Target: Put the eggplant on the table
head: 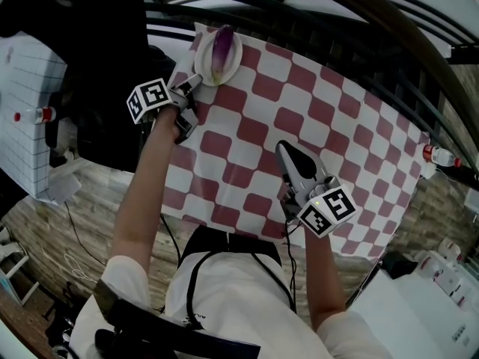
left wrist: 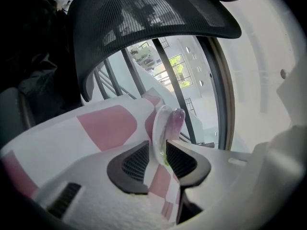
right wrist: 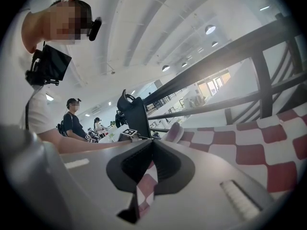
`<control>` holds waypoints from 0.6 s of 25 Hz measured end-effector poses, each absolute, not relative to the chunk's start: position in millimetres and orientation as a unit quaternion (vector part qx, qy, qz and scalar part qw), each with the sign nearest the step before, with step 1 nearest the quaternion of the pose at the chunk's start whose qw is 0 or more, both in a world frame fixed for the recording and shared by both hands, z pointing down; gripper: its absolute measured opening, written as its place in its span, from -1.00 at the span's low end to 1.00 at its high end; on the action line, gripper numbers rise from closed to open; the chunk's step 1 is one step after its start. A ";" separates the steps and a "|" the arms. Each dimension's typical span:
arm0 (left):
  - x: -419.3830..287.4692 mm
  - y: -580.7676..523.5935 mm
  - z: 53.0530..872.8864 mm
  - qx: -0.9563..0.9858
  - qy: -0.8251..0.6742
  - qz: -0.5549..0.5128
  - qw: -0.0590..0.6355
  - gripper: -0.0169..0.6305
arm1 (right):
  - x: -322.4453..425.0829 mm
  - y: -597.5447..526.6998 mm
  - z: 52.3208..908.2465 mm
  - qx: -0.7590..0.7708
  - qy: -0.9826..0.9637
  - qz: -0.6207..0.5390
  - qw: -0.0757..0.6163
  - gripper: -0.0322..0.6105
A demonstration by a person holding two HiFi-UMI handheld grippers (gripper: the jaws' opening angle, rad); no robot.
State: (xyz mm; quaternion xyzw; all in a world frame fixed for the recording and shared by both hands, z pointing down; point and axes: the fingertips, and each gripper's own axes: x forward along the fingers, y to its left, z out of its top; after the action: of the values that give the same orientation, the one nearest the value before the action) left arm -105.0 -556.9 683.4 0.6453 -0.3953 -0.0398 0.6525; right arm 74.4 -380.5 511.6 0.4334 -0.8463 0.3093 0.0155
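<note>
A purple eggplant (head: 222,45) lies on a white plate (head: 234,67) at the far left corner of the table, which is covered by a red-and-white checked cloth (head: 299,118). My left gripper (head: 193,84) is at the plate's near rim. In the left gripper view the plate rim (left wrist: 158,126) stands between the pads of my left gripper (left wrist: 158,153), which is open, and the eggplant (left wrist: 177,120) shows just behind. My right gripper (head: 282,146) hovers over the middle of the cloth, shut and empty, as its own view shows (right wrist: 152,145). Far ahead in that view the eggplant (right wrist: 173,132) is seen.
A black mesh chair (left wrist: 153,18) stands behind the table's left corner. Dark railings (head: 337,21) run along the far edge. A red-capped bottle (head: 34,115) lies to the left and another bottle (head: 441,155) at the right edge. People stand far off (right wrist: 74,121).
</note>
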 end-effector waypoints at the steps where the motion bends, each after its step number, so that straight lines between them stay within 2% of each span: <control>1: -106.2 -553.0 681.5 0.649 -0.395 -0.035 0.650 -0.59 | 73.8 -378.2 509.6 0.434 -0.847 0.308 0.015 -0.88; 4: -109.3 -540.5 671.8 0.660 -0.394 -0.026 0.639 -0.73 | 70.8 -371.2 503.5 0.435 -0.848 0.302 0.015 -0.88; 9: -110.9 -511.4 650.5 0.682 -0.392 -0.004 0.617 -0.76 | 63.0 -357.2 489.9 0.436 -0.851 0.293 0.012 -0.88; 15: -112.7 -468.1 608.9 0.708 -0.381 -0.003 0.595 -0.90 | 53.0 -330.4 467.2 0.438 -0.855 0.278 0.014 -0.88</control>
State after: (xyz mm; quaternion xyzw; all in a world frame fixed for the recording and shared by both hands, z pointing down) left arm -112.7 -468.1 608.9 0.7079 -0.3809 -0.0033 0.5948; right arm 53.0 -330.4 467.2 0.4377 -0.8551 0.2776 0.0141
